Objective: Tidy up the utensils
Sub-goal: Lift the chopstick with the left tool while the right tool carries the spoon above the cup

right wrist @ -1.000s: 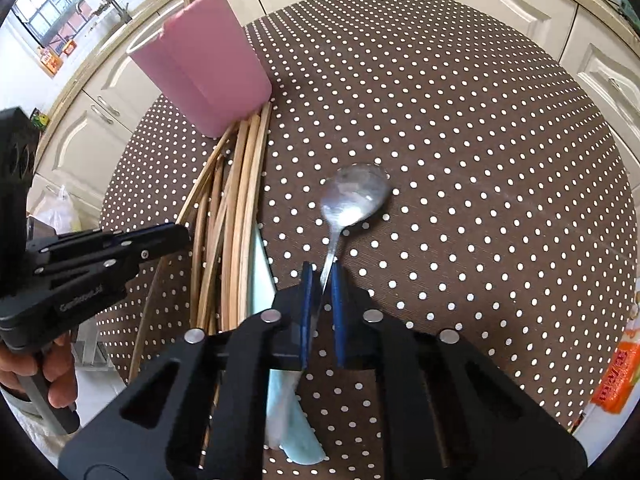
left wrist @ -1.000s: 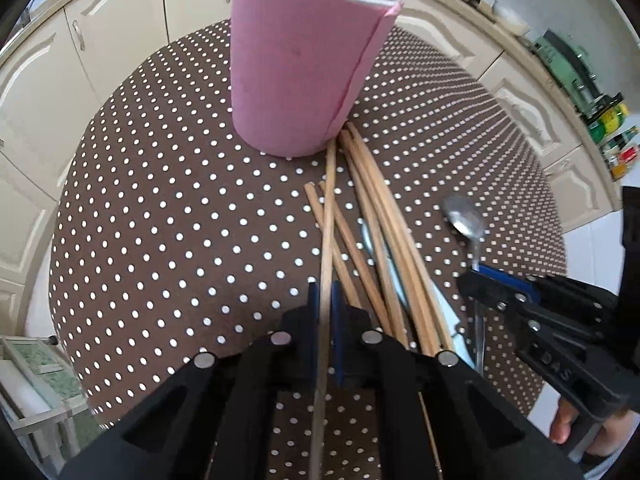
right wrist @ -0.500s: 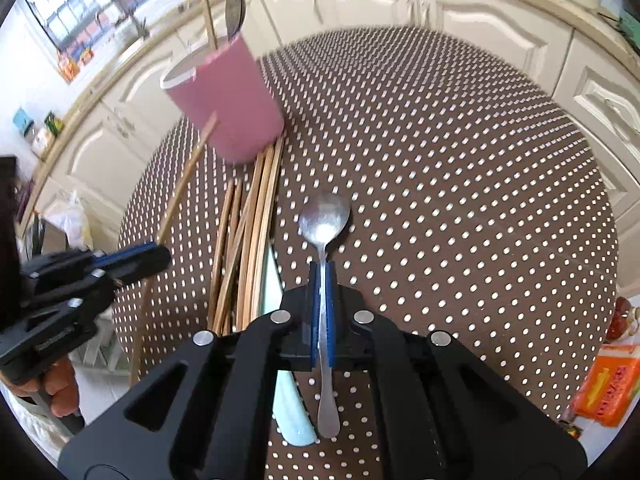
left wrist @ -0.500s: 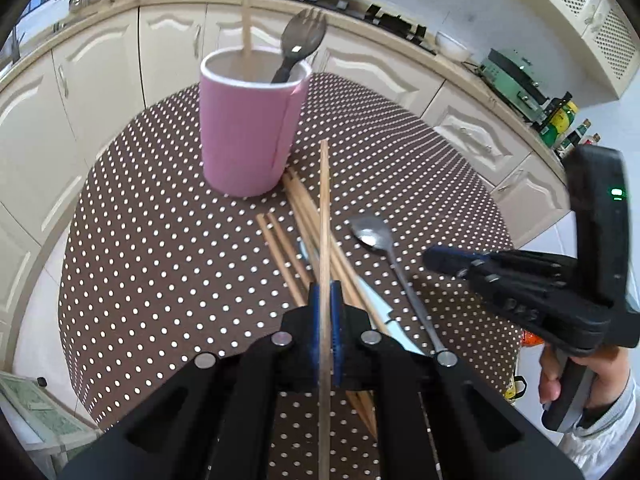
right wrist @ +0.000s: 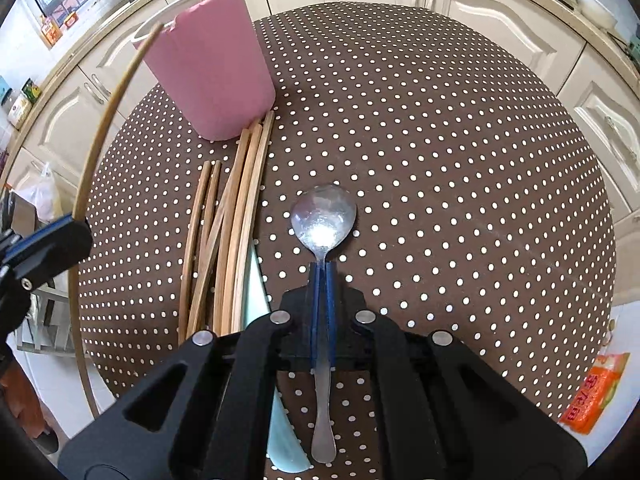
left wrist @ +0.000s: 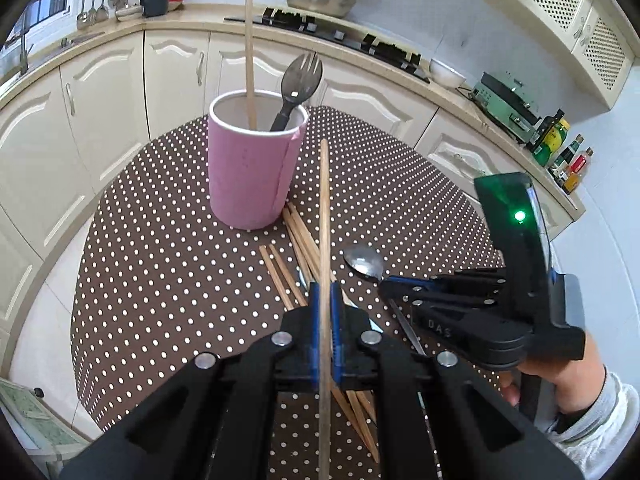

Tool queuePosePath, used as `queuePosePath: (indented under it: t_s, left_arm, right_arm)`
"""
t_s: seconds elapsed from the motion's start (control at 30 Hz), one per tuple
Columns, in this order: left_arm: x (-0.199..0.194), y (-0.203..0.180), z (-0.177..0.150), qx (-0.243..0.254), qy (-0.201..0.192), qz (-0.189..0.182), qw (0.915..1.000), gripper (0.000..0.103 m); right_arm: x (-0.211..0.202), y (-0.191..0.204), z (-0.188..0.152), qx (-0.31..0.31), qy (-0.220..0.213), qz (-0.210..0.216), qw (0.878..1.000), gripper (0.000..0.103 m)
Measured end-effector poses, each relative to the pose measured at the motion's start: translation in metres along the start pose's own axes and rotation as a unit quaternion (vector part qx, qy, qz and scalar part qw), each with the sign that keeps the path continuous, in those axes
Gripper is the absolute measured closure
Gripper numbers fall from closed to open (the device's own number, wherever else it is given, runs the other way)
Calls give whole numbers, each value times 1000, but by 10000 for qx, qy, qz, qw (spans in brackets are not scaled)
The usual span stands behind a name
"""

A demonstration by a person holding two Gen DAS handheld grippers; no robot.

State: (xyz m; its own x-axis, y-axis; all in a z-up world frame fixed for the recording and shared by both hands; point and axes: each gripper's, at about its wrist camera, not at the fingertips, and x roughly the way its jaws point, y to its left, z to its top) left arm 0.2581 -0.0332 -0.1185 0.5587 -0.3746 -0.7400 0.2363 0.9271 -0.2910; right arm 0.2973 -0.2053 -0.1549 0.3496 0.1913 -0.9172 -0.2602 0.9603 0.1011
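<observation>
My left gripper point(left wrist: 325, 286) is shut on a single wooden chopstick point(left wrist: 325, 216), lifted off the table and pointing toward the pink utensil holder point(left wrist: 254, 172). The holder stands upright with a black spork point(left wrist: 298, 84) and a wooden stick point(left wrist: 249, 52) in it. My right gripper point(right wrist: 323, 267) is shut on the neck of a metal spoon point(right wrist: 324, 216), bowl forward above the table. Several more chopsticks point(right wrist: 236, 216) lie on the polka-dot tablecloth point(right wrist: 440, 160) beside the holder point(right wrist: 212, 76). A pale green flat utensil point(right wrist: 256, 280) lies partly under them.
The round table's edge drops off to cream kitchen cabinets point(left wrist: 104, 92) all around. An orange packet point(right wrist: 596, 396) lies off the table at lower right. A hand point(left wrist: 560, 380) in a grey sleeve holds the right gripper point(left wrist: 384, 282), close to the left one.
The left gripper has risen and pulled back with the chopstick, so the holder looks smaller and farther. The right gripper closed on the spoon's neck and lifted it slightly.
</observation>
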Motion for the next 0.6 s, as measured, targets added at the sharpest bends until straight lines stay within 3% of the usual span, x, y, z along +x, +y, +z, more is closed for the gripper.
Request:
queuePosePath:
  t_s: [0.13,0.2,0.33,0.37,0.4,0.6]
  left_arm:
    - [-3,-1,1,5,-139,-129,9998,98]
    - [-5,-2,2,46,-249,-169,9995,98]
    - [-7,-5,5,75,-376,-258,9989,98]
    - [-7,-6,6,72,-393,-275,9988,98]
    - [-7,-6,7,71,-423,-285,9987,98]
    - [-15,-8,13,139,-835,-313,9959,98]
  right_arm:
    - [4,6,3,-17,-32,-199,9998,79]
    - [9,3,2,-35,29,-148,9999,78]
    - [11,1,3,-98,-93,-110,9998,82]
    - [11,0,3,-103,-118,-47,9999,95]
    - [10,1,2,-120,-121,11,9999,98]
    - [-6,1,4,-104,-526,292,9981,99]
